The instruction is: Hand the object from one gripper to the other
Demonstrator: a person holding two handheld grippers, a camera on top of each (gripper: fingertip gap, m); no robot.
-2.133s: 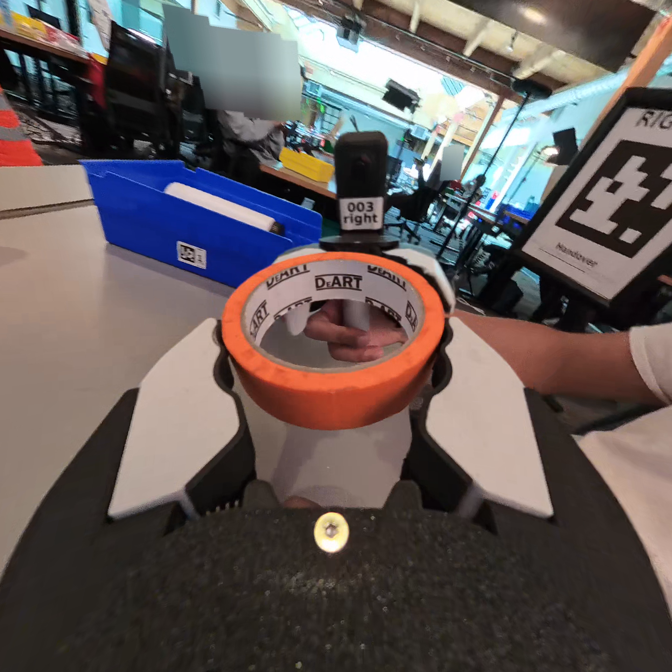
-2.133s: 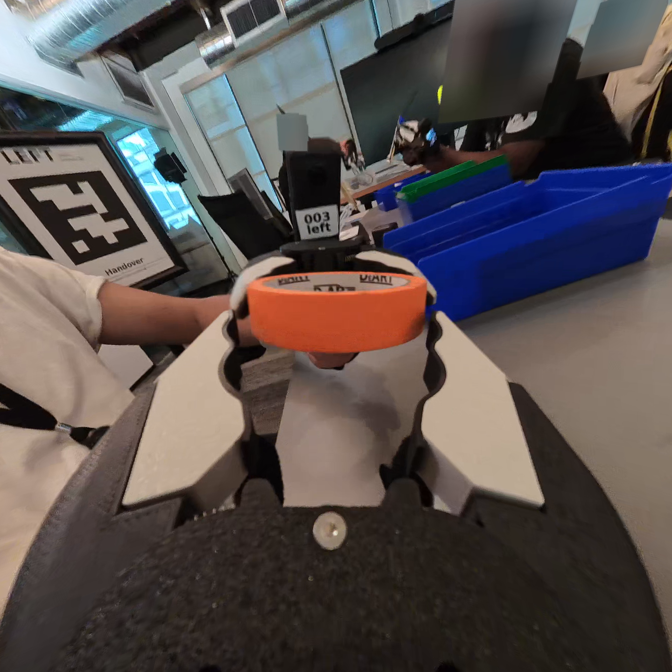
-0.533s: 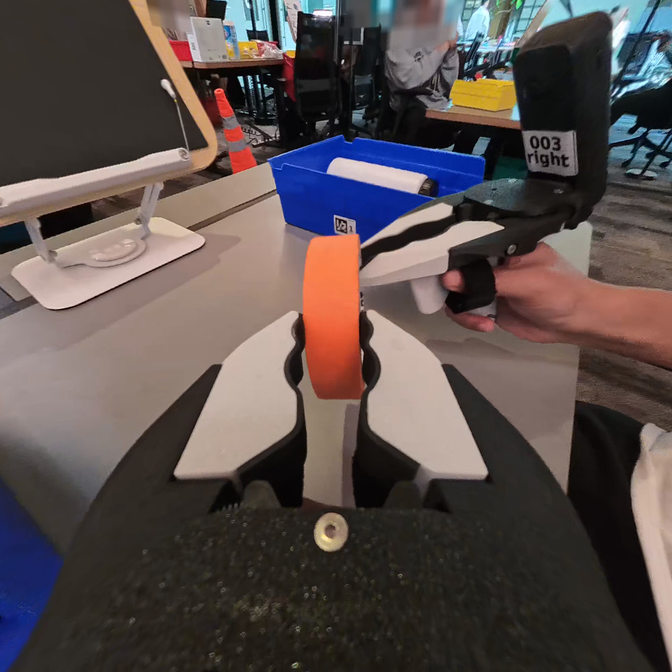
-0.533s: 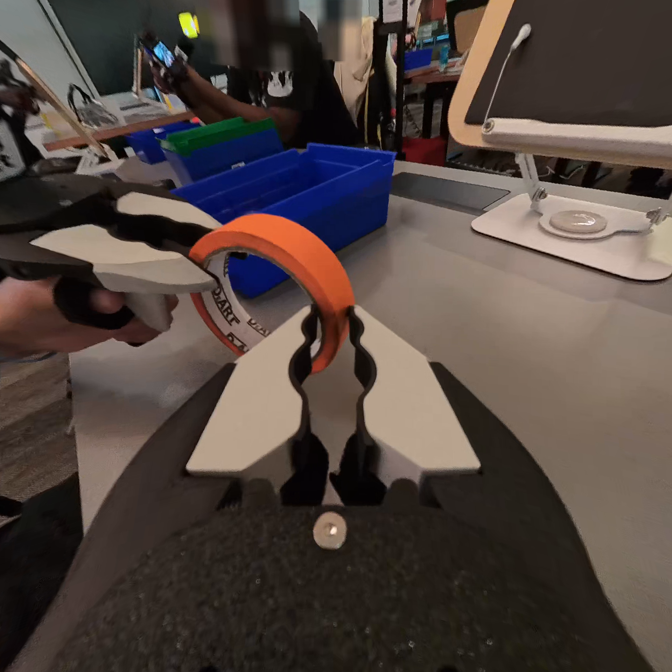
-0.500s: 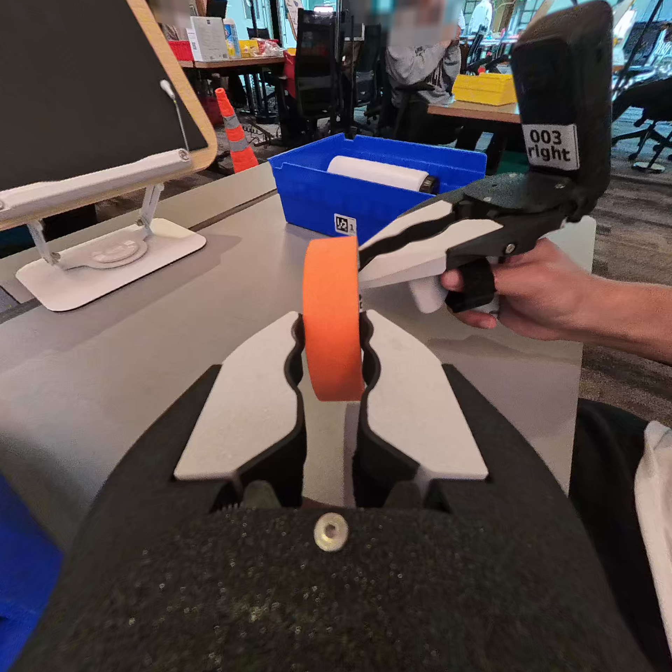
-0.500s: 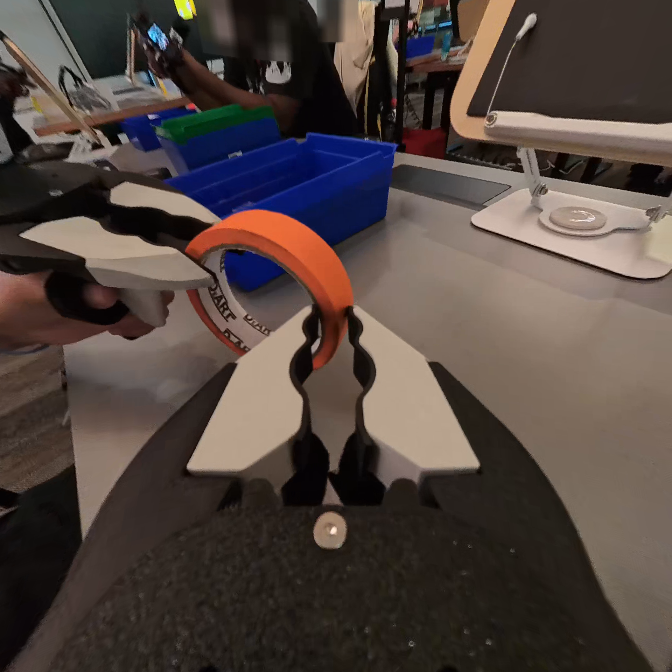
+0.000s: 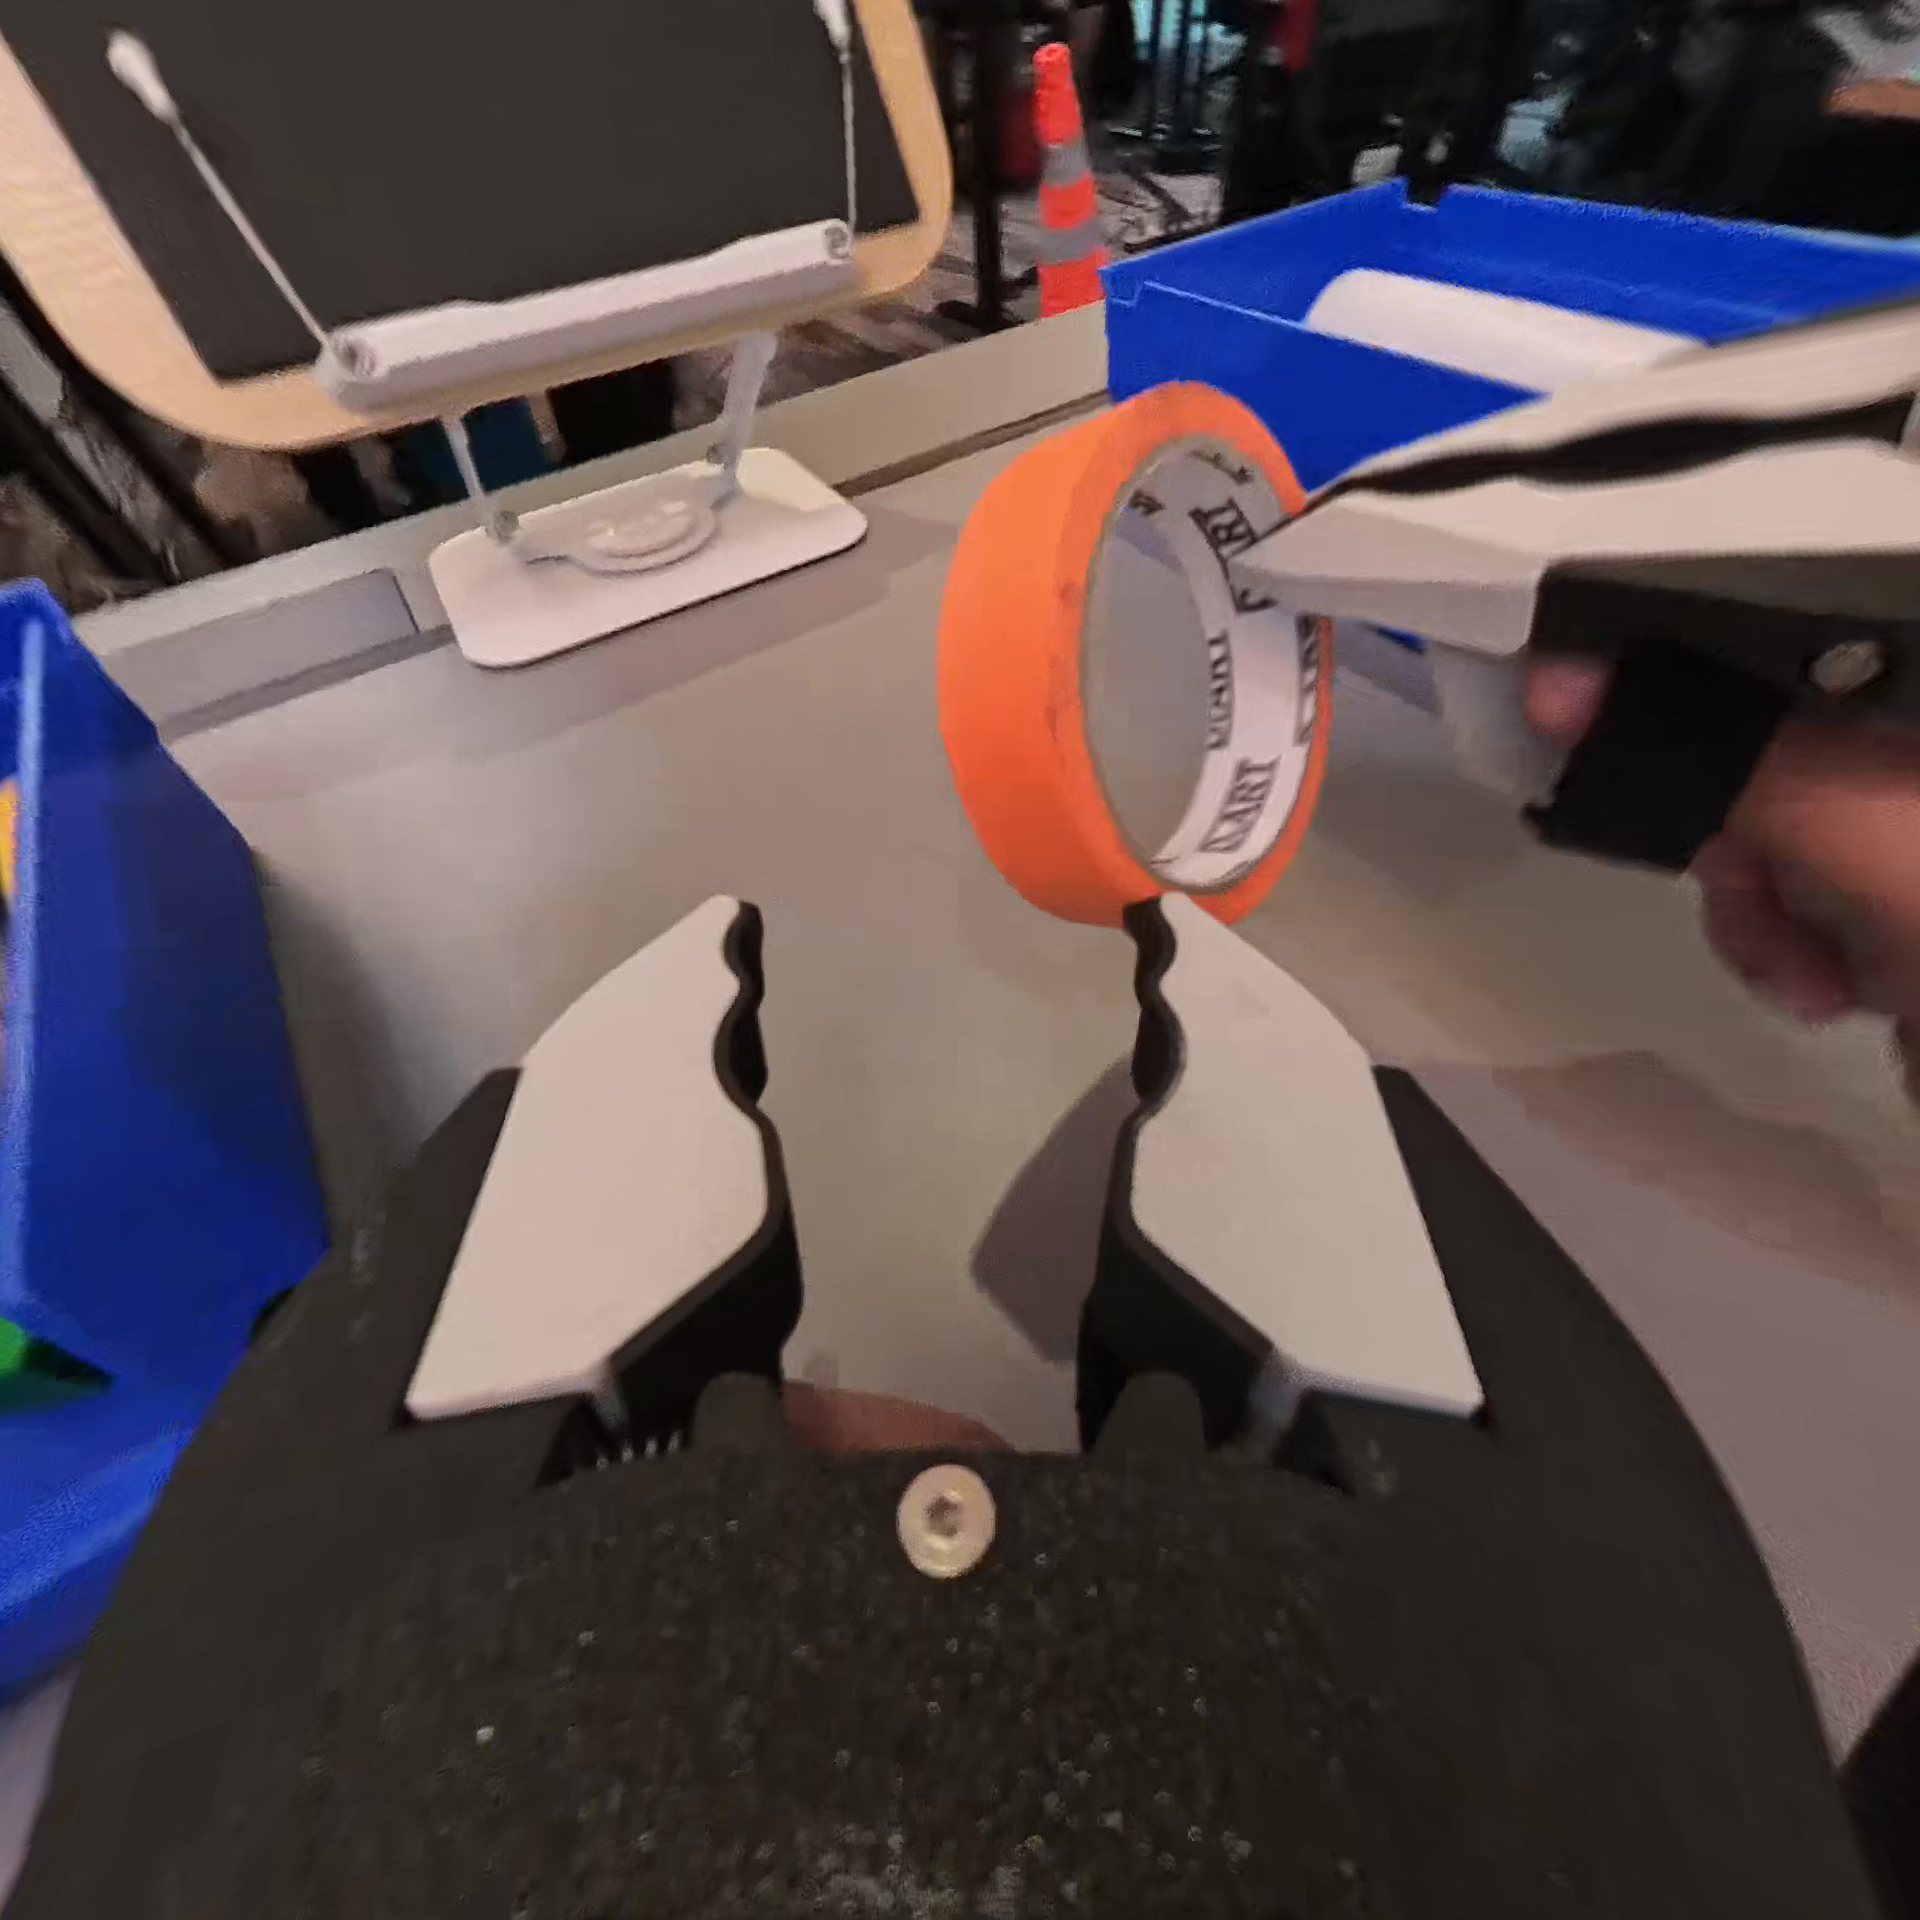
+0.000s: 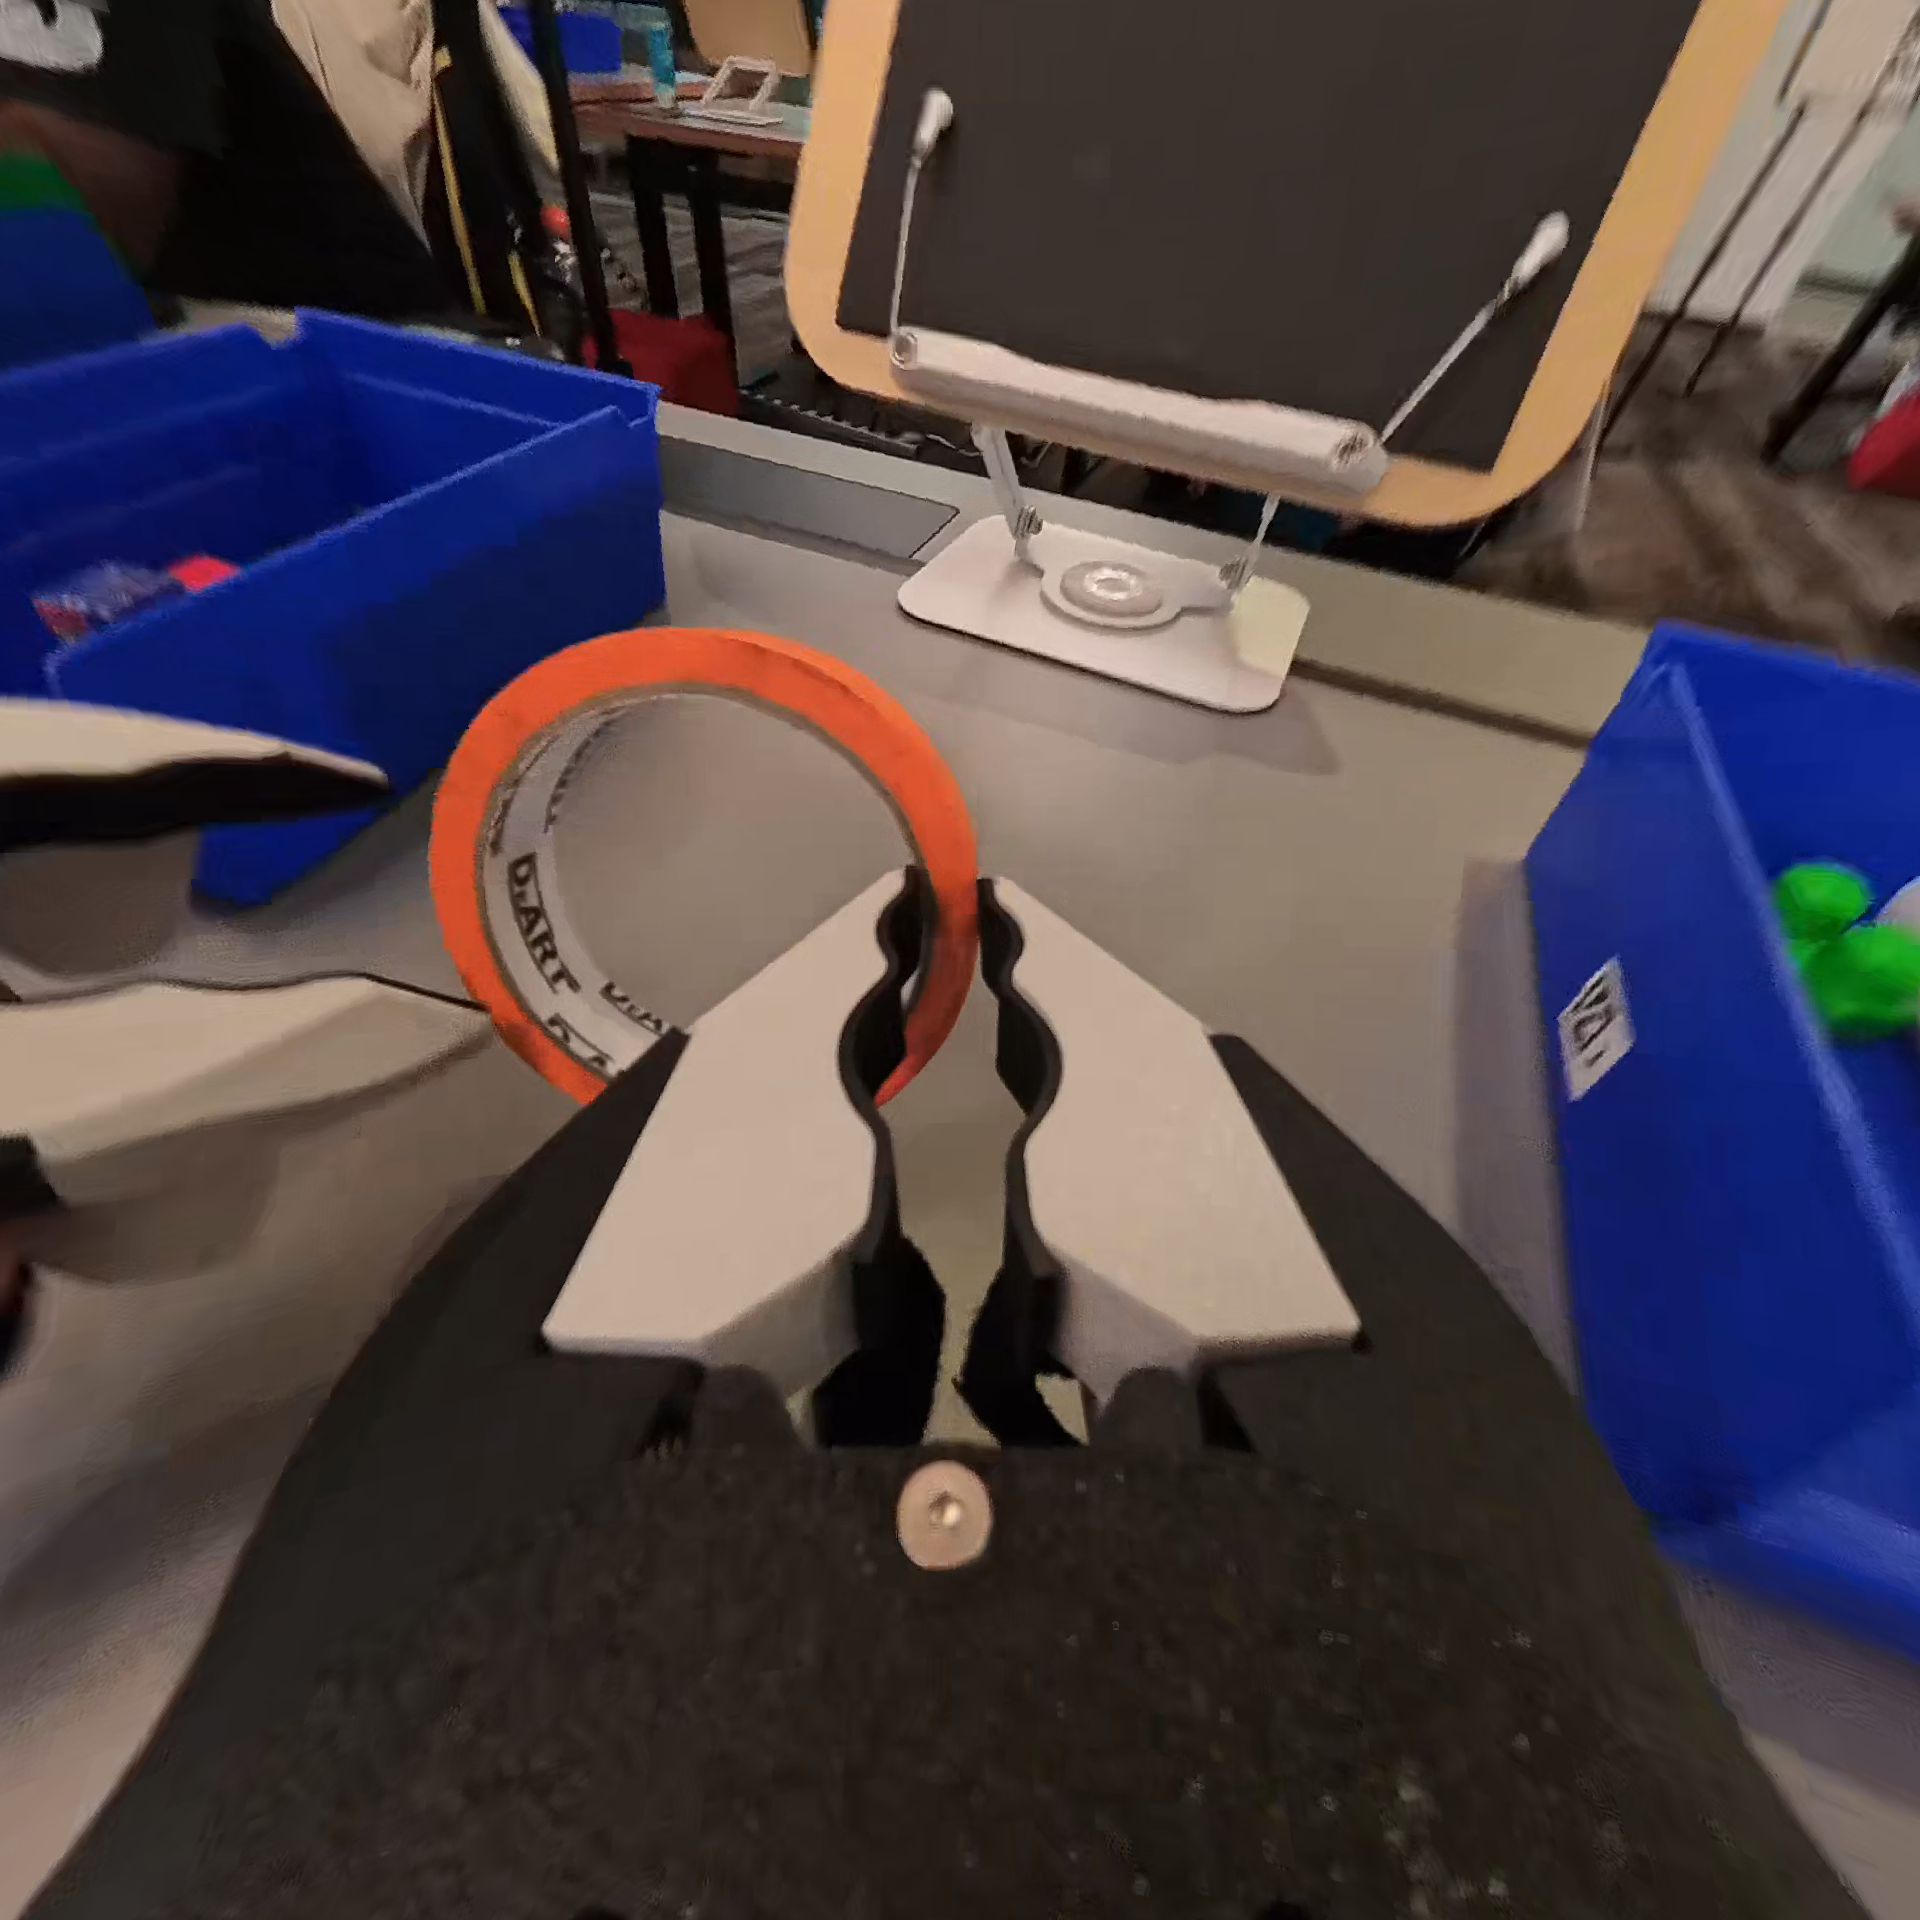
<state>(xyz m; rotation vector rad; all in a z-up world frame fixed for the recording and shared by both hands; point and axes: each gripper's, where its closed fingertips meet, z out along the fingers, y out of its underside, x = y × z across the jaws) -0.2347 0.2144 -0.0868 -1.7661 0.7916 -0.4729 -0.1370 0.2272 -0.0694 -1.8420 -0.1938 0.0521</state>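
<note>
Orange masking tape roll (image 8: 704, 862) hangs above the grey table (image 7: 644, 821), its ring wall pinched at centre frame between the nearly closed fingers of the right gripper (image 8: 943, 883). At the left edge of that view, and low in its own view, the left gripper (image 7: 943, 914) gapes wide and empty just beside the roll. To finish cleanly, I judge the left should draw straight back without clipping the rim. The roll stands on edge, its hole axis roughly level.
</note>
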